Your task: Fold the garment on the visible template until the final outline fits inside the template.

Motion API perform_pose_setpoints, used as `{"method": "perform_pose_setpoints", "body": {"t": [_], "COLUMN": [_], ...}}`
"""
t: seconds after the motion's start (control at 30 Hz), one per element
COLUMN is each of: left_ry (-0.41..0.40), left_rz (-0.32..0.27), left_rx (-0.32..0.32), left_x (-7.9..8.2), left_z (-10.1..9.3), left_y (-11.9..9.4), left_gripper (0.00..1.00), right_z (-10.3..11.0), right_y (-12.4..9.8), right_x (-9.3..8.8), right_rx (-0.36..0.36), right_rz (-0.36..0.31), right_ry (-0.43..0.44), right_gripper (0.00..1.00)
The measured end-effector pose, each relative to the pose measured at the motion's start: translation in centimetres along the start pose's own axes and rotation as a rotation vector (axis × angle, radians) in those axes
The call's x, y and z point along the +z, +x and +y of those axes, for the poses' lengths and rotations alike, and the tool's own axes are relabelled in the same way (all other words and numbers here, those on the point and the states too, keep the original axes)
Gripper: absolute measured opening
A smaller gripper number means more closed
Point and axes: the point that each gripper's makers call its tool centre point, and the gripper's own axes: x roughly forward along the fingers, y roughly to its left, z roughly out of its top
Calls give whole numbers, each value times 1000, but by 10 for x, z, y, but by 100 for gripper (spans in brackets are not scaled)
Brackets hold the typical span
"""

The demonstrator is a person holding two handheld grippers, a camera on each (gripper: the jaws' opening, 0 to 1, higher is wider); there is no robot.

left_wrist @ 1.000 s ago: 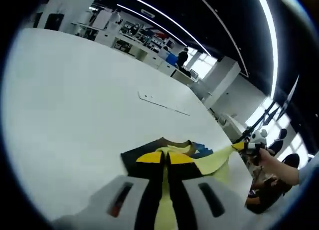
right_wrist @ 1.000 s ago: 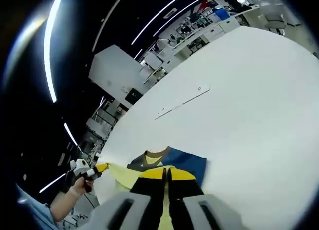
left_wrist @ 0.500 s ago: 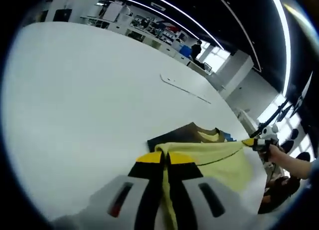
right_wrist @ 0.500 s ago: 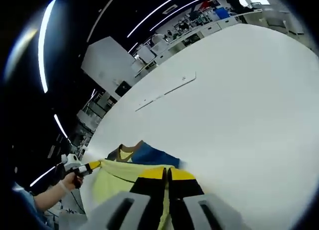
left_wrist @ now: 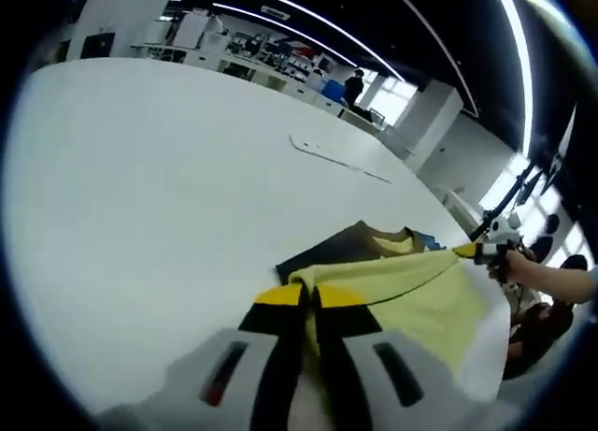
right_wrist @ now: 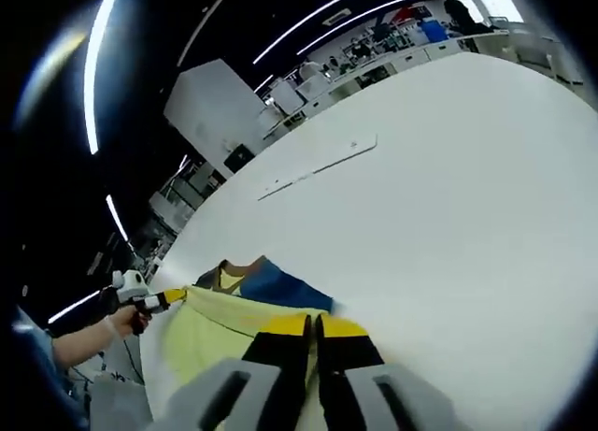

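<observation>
At the bottom centre of the left gripper view, our left gripper [left_wrist: 310, 305] has its jaws pressed together on the near edge of the yellow garment [left_wrist: 411, 295], with cloth running between them. In the right gripper view our right gripper [right_wrist: 313, 333] sits the same way at the bottom centre, jaws closed on the opposite end of that same edge. We hold both ends so the edge stays stretched straight between them; a slack edge would fold crookedly, we judge.

Just past the jaws, the lifted yellow panel spreads toward the lower right of the left gripper view and the lower left of the right gripper view. Its far corner is pinched by the other gripper, seen at the right edge of the left view with a hand [left_wrist: 523, 267] behind it, and at the left edge of the right view with a hand [right_wrist: 117, 321] too.

Behind the panel, the brown collar [left_wrist: 360, 239] and a blue part [right_wrist: 276, 289] lie flat on the white table [left_wrist: 149, 169]. We cannot make out the template under the cloth.

Farther up the table lies a thin pale strip [right_wrist: 318, 167], well apart from the garment. Beyond the table edge, at the top of both views, we see shelving and ceiling lights.
</observation>
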Motion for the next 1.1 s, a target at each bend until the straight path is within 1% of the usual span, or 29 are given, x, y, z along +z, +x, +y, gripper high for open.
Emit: {"method": "perform_pose_setpoints", "body": {"t": [0.03,0.07,0.1,0.17,0.2,0.27,0.33,0.5,0.63,0.73,0.83,0.87,0.9,0.97,1.03,1.07,1.1], "left_ry": [-6,-10,0,-3,0,5,4,-20,-41,-47,-42,-61,-62,-54,-67,-80,-69], "left_rz": [4,4,5,15,17,25,36,44,43,47,41,19,1,-24,-50,-54,-55], "left_rx": [-15,-37,-59,-78,-85,-108,-110,-128,-142,-162,-187,-211,-221,-212,-203,-196,-192], "left_x": [0,0,0,-1,-1,-3,-5,-6,-5,-7,-5,0,4,11,18,20,21], "left_z": [-2,-6,-10,-13,-14,-18,-19,-20,-22,-28,-34,-40,-42,-40,-38,-36,-34], "left_y": [-1,-2,-4,-7,-8,-9,-10,-8,-4,0,4,5,6,7,9,10,11], "left_gripper": [8,11,13,18,18,19,20,17,12,12,19,21,22,26,33,37,39], "right_z": [4,5,10,14,13,14,16,23,26,29,34,36,38,41,38,38,38], "right_y": [-1,0,-1,-3,-3,-5,-7,-6,-2,3,7,8,10,14,18,19,21], "right_x": [-3,-4,-6,-9,-10,-11,-12,-13,-13,-18,-18,-17,-15,-11,-6,-3,-2], "right_rx": [3,4,21,34,27,39,51,74,96,104,116,121,128,130,107,105,103], "right_rz": [18,18,26,42,45,43,44,53,48,61,57,54,45,31,15,6,5], "right_ry": [16,19,3,-41,-42,-30,-22,-33,-11,-7,-5,-5,-8,-27,-58,-68,-74], "right_gripper": [24,35,40,34,33,33,30,30,29,29,29,29,30,32,36,38,40]}}
